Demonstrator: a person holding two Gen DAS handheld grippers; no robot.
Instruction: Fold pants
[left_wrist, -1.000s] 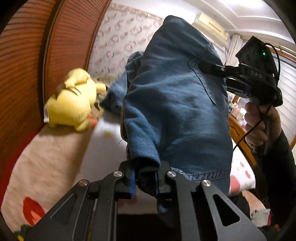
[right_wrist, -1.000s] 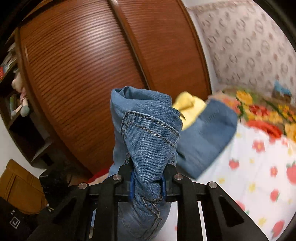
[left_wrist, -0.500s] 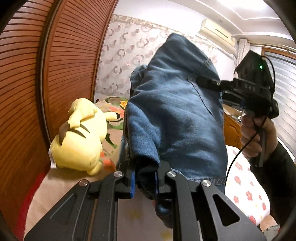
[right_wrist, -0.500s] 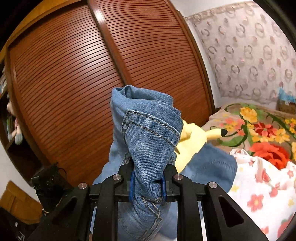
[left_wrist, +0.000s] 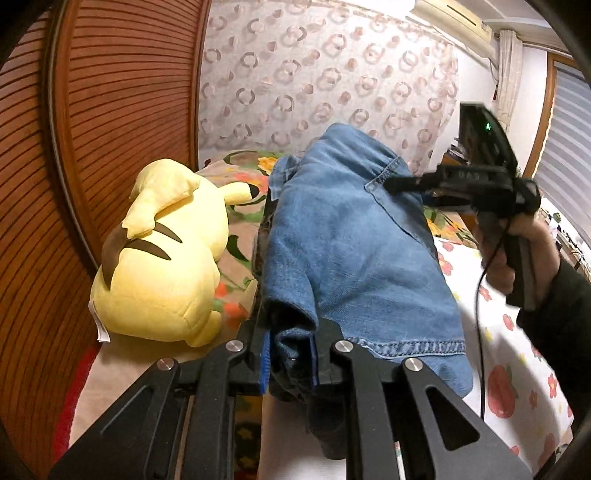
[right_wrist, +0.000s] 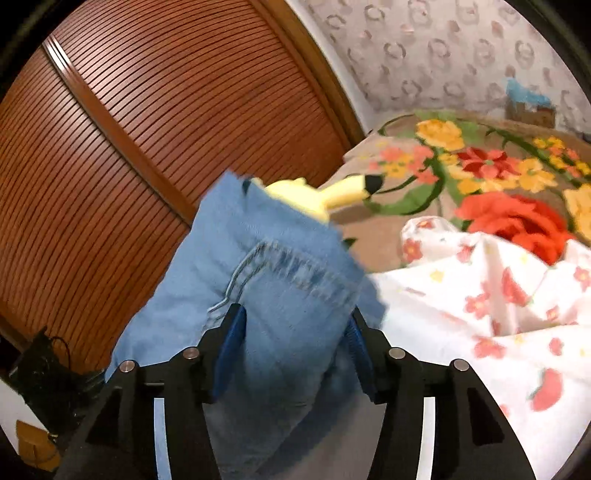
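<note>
While the left gripper (left_wrist: 288, 354) keeps its blue pads pinched tight on a bunched corner of the jeans (left_wrist: 354, 258), the right gripper (right_wrist: 293, 345) is letting go: a second ago its pads were clamped on a rolled hem, and now its jaws are opening, standing well apart with the denim (right_wrist: 280, 317) loose between them. The cloth there looks slack and blurred, as if it is slipping out and settling rather than being carried. Both views have also swung since a second ago, from mostly brown slatted wardrobe doors (right_wrist: 147, 147) toward the bed (right_wrist: 498, 332), so the yellow plush toy (left_wrist: 166, 258) and the flowered blanket (right_wrist: 480, 162) now fill more of the scene.

My reading is that one end of the fold is being laid down on the bed and the other end comes next; the left hold would need to be released too before the fold can be smoothed.

From the left wrist camera, the jeans run away from the gripper toward the patterned curtain (left_wrist: 332, 74), long axis roughly along the camera's line of sight, with a stitched hem lying crosswise near the pads and a pocket corner farther up, near where the right gripper (left_wrist: 391, 183) reaches in, gripped by a hand (left_wrist: 506, 251). The jeans sit just beside the plush toy, on its right, over the white strawberry-print sheet (left_wrist: 517, 369). Whether they already rest fully on the bed I cannot tell.
</note>
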